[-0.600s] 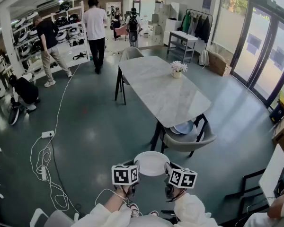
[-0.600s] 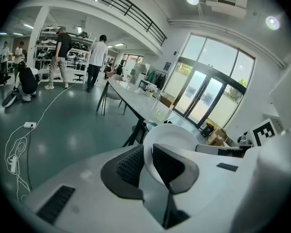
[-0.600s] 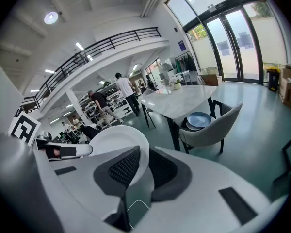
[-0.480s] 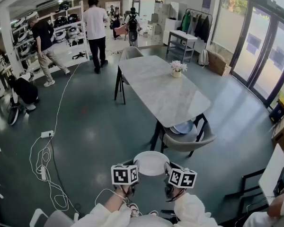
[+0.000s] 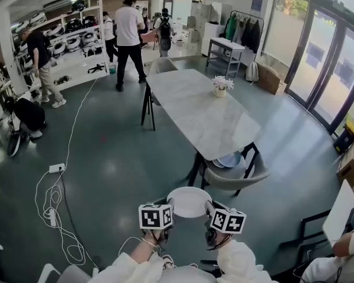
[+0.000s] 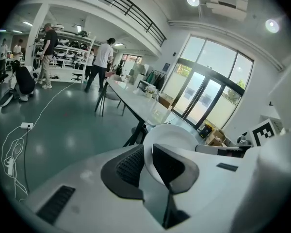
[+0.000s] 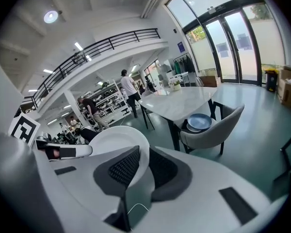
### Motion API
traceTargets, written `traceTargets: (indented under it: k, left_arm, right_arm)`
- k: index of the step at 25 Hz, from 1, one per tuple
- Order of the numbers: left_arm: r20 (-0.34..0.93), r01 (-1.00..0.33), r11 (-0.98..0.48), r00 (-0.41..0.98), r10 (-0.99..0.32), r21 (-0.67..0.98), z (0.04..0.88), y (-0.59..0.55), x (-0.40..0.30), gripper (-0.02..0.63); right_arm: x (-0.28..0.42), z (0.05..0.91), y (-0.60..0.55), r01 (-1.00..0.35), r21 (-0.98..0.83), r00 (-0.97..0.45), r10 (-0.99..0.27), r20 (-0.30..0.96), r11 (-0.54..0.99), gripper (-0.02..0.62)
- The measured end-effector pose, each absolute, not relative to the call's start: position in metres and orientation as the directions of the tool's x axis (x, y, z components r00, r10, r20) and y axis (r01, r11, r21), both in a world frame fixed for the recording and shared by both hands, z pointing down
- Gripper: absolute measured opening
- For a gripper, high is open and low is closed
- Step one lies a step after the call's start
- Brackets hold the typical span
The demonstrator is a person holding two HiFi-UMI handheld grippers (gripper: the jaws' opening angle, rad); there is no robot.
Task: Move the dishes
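Blue plates (image 7: 200, 122) on chair (image 7: 224, 126), right gripper view

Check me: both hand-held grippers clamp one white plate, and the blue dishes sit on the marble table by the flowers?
Not quite: the blue dishes lie on the seat of the grey chair, not on the table, as the right gripper view shows. The left hand-held gripper and right hand-held gripper do clamp the white plate.

floor (image 5: 118, 158): grey-green, glossy | marble table (image 5: 194, 111) centre (grey chair (image 5: 236, 180) tucked at near end) | glass doors (image 5: 330, 81) right | shelving (image 5: 76, 43) left
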State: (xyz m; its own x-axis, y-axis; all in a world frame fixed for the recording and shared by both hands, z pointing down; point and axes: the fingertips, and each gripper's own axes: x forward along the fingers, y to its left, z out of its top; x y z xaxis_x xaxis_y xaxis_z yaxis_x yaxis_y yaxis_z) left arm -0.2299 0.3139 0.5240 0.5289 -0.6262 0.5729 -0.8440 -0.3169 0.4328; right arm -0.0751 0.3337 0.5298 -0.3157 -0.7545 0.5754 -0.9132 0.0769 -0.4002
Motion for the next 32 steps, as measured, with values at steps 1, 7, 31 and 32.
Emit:
traceTargets:
  k: [1,7,31,32]
  left_arm:
    - [0.570,-0.844,-0.321,0.530,-0.627,0.430,0.523,0.311,-0.232,0.057]
    - [0.559,-0.839,-0.336,0.537,-0.631,0.427,0.519,0.301,-0.243,0.057]
    - [0.571,-0.857,-0.291,0.503,-0.649,0.424,0.536,0.225,-0.256,0.057]
    - [0.573,-0.859,-0.290,0.500,-0.650,0.422,0.536,0.217,-0.255,0.057]
  right_arm:
    - [-0.076,0.530,0.332,-0.915,-0.397,-0.308,-0.757,0.577,0.071,0.115]
    - [-0.085,0.526,0.323,-0.920,-0.386,-0.298,-0.755,0.584,0.065,0.116]
    - [-0.097,0.543,0.236,-0.906,-0.412,-0.350,-0.719,0.600,0.098,0.115]
    - [-0.096,0.543,0.228,-0.905,-0.414,-0.354,-0.717,0.601,0.099,0.115]
